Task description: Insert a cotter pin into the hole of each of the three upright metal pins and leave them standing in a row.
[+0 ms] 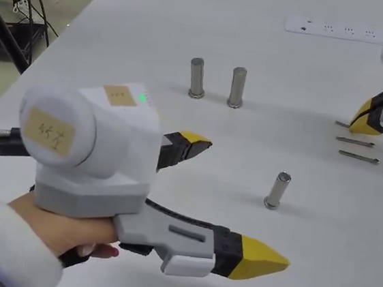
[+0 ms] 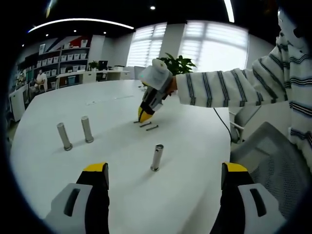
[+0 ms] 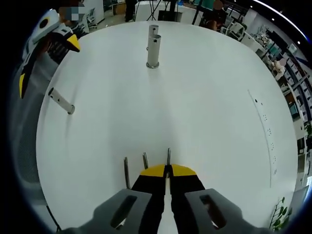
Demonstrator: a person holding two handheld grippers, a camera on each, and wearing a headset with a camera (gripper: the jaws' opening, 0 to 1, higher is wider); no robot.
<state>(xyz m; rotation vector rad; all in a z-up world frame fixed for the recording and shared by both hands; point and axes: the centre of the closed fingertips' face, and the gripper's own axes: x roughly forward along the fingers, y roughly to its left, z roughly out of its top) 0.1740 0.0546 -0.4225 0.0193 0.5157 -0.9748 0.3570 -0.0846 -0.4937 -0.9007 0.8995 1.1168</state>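
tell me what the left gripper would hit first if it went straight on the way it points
Most likely the lone upright silver metal pin, standing roughly centred between the jaws of the open left gripper in its own view; depth is hard to judge.

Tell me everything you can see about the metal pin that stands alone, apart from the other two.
The lone metal pin is a short, shiny grey cylinder, steel by its look, with a wider round collar at its foot. It stands on that foot on the white table, nearer the person than the other two pins. Only the table touches it; the three cotter pins are apart from it.
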